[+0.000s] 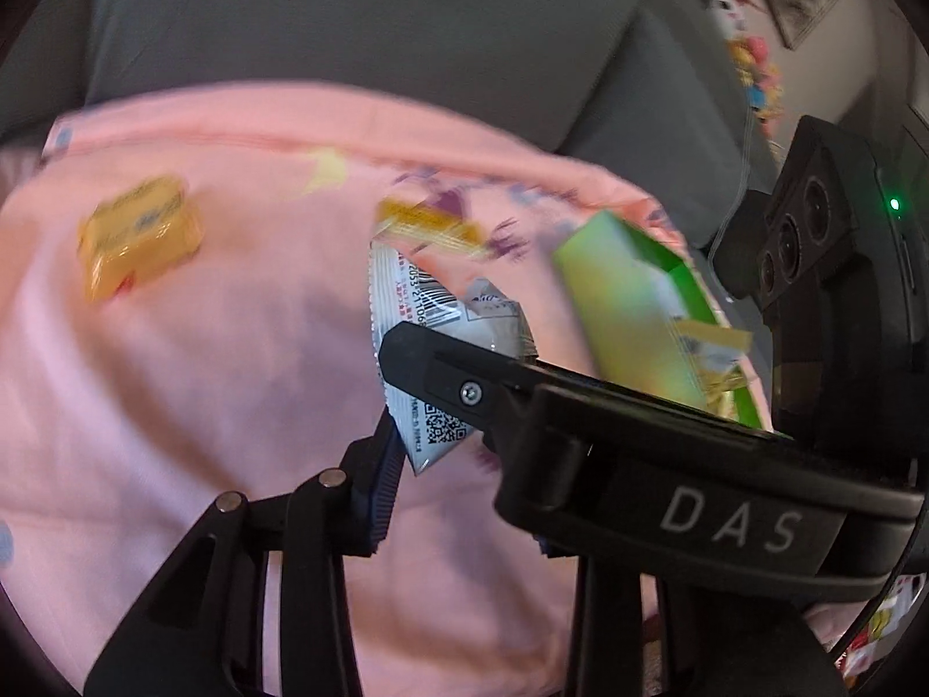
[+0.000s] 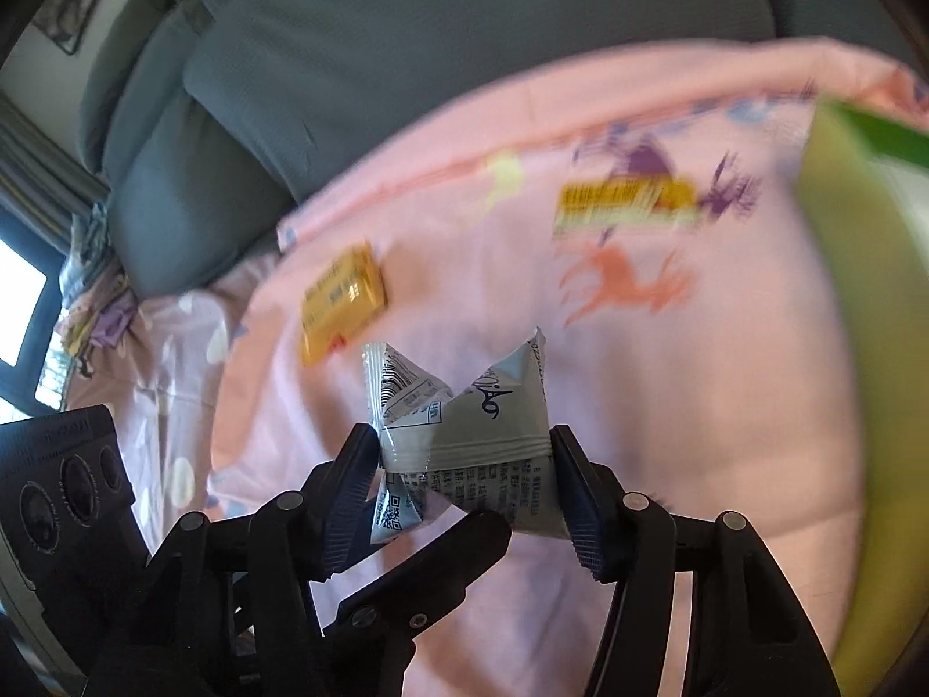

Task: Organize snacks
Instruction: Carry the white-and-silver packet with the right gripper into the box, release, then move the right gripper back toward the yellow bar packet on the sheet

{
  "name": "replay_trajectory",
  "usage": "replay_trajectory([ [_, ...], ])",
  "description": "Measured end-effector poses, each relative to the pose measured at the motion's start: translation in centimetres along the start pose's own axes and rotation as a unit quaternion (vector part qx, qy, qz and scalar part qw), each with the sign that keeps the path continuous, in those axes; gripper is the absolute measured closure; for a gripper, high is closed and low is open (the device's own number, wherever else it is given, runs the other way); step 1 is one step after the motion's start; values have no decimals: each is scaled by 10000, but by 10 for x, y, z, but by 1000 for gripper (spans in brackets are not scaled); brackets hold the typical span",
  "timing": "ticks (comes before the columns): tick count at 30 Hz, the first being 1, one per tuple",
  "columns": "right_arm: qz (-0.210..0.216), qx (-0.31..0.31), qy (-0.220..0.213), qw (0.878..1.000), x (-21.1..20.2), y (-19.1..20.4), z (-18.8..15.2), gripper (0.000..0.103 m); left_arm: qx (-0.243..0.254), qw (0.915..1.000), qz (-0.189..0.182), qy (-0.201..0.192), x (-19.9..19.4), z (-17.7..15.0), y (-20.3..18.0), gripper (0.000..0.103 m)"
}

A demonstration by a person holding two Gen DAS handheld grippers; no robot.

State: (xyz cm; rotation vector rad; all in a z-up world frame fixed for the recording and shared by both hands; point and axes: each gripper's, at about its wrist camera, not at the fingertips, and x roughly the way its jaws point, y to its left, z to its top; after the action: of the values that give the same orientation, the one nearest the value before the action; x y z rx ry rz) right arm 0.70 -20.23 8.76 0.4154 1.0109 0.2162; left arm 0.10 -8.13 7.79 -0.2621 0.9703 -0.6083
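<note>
The right claw [image 2: 464, 479] grips a crumpled white snack packet [image 2: 464, 424] between its pads, and the left claw [image 1: 429, 424] pinches the same packet's lower edge, above the pink bedsheet [image 2: 697, 406]. A handover looks underway; next, one claw must let go and the packet go toward the green box [image 1: 627, 313] at three o'clock, while yellow packs [image 2: 342, 302] wait at ten

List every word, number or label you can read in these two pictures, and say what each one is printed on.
"DAS": on the black hand-held gripper body.
"2055 21106", partly cut off: by the barcode on the white snack packet.
QR code and small print on that packet: too small to read.
Yellow snack packet: blurred.
Green box: blurred.
</note>
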Motion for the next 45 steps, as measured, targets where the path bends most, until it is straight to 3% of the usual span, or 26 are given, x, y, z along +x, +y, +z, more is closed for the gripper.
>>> replay_trajectory([
  [5,-114,238,-623,9977,-49,-32,11,41,562,9980,-277,-85,13,17,-52,68],
  [12,-214,1066,-1319,9853,-100,-107,13,41,1344,9895,-520,106,60,33,-132,68],
  [22,-545,2245,-1625,9593,-115,-185,8,41,1670,9799,-779,765,119,35,-179,68],
  [29,-718,2592,-1638,9491,-113,-202,5,41,1574,9795,-787,977,129,30,-184,69],
  [33,-1010,2697,-1688,9426,-116,-205,4,41,1502,9818,-720,915,123,30,-181,65],
  [35,-958,2823,-1695,9394,-117,-208,2,41,1499,9824,-702,864,116,31,-178,64],
  [38,-806,2896,-1788,9368,-120,-210,0,40,1427,9854,-598,714,102,33,-168,57],
  [41,-844,2845,-1937,9351,-125,-204,0,38,1313,9887,-450,566,87,36,-154,44],
  [43,-834,2784,-2124,9330,-129,-198,0,29,1190,9917,-245,428,72,36,-141,30],
  [45,-709,2711,-2303,9319,-132,-193,0,27,1117,9932,-98,312,60,35,-131,26],
])
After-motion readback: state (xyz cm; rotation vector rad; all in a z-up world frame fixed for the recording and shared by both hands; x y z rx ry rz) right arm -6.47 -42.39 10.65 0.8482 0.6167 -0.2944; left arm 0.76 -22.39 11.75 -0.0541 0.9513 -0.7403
